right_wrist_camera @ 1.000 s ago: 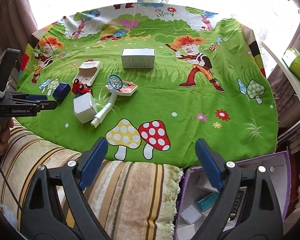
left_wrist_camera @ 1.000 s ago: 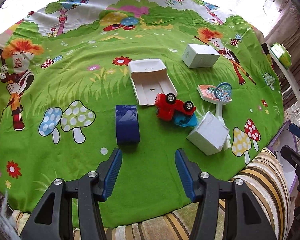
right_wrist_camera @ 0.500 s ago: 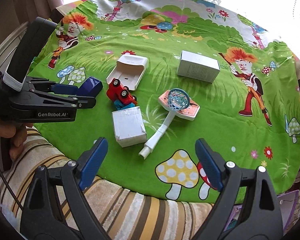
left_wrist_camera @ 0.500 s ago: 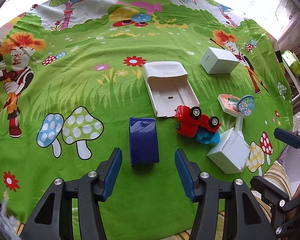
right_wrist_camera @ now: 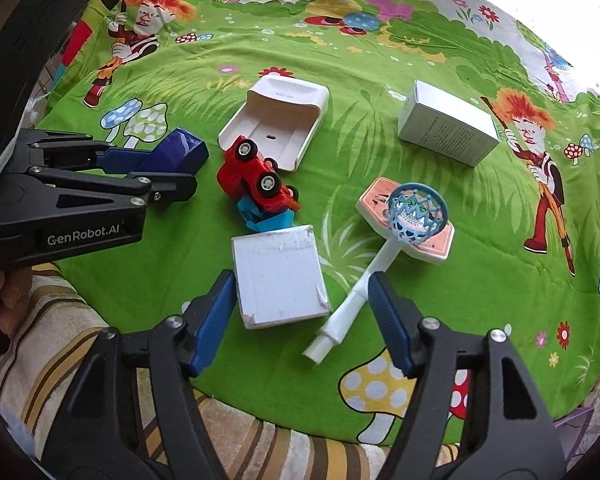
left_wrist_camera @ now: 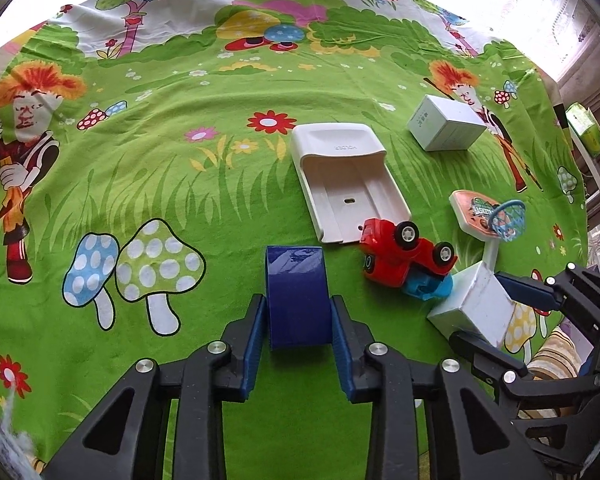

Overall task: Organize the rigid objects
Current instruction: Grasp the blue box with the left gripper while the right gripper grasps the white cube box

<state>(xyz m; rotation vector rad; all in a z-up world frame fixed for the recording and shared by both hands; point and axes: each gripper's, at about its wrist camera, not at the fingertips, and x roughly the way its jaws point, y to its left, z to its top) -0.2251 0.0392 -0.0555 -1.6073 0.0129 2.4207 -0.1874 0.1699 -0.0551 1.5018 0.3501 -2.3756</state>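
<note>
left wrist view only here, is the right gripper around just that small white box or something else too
Observer: The right gripper has just been closing, not yet gripping. Between its fingers lie the small white box and the toy hoop's pole.
Operator: where does that pole end, box hides it for me
Observer: Its open end lies on the green cloth, back past the box's near edge, toward the striped cover.

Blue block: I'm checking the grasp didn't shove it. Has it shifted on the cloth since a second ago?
No. The blue block still lies right of the printed mushroom pair, below the white holder.
</note>
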